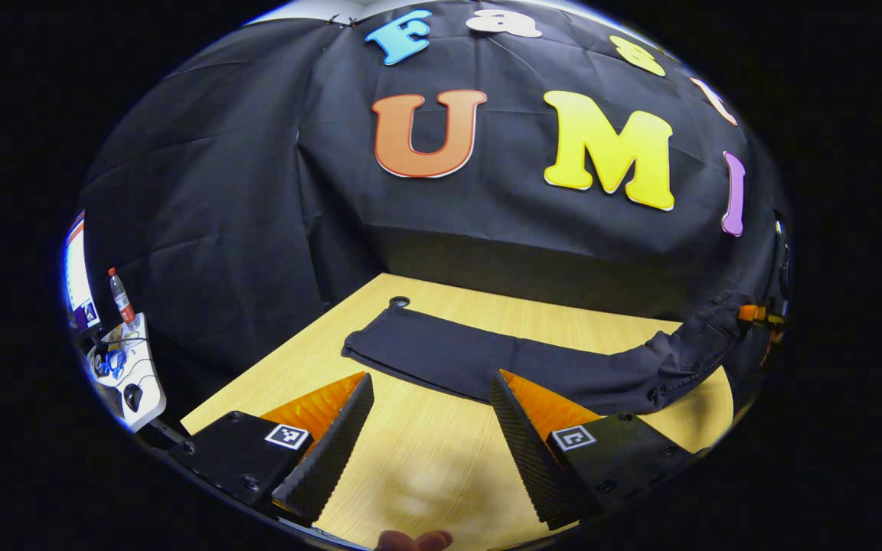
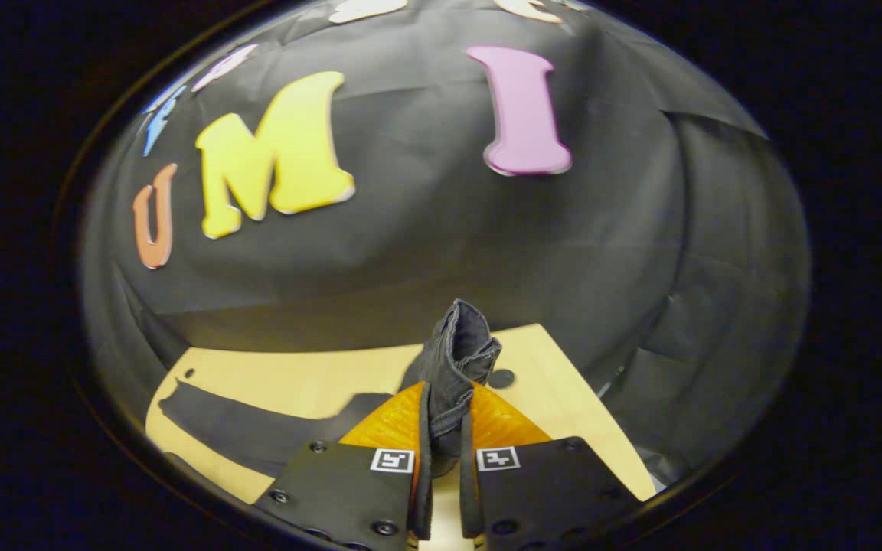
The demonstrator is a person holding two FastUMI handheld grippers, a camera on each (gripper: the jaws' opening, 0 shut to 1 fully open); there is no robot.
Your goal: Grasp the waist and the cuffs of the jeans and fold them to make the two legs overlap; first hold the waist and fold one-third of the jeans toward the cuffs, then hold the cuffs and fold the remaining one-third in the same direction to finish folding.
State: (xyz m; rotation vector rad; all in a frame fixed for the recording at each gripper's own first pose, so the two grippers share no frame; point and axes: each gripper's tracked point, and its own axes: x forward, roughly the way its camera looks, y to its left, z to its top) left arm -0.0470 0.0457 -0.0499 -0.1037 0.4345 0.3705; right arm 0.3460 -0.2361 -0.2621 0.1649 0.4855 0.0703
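Dark jeans [image 1: 487,360] lie stretched across the wooden table [image 1: 426,451], legs overlapped, cuffs at the far left near a round hole. Their waist end rises off the table at the right, where the other gripper [image 1: 755,314] holds it up. My left gripper [image 1: 432,402] hovers open above the bare table just in front of the legs, nothing between its fingers. In the right gripper view, my right gripper [image 2: 445,413] is shut on the bunched waist of the jeans [image 2: 458,356], which sticks up between the fingers; the legs [image 2: 257,432] trail away to the left on the table [image 2: 295,375].
A white side stand [image 1: 131,375] with a bottle [image 1: 121,297] and cables sits off the table's left. A cable hole [image 1: 399,301] lies by the cuffs, another hole [image 2: 501,378] near the waist end. A fingertip [image 1: 414,540] shows at the bottom edge.
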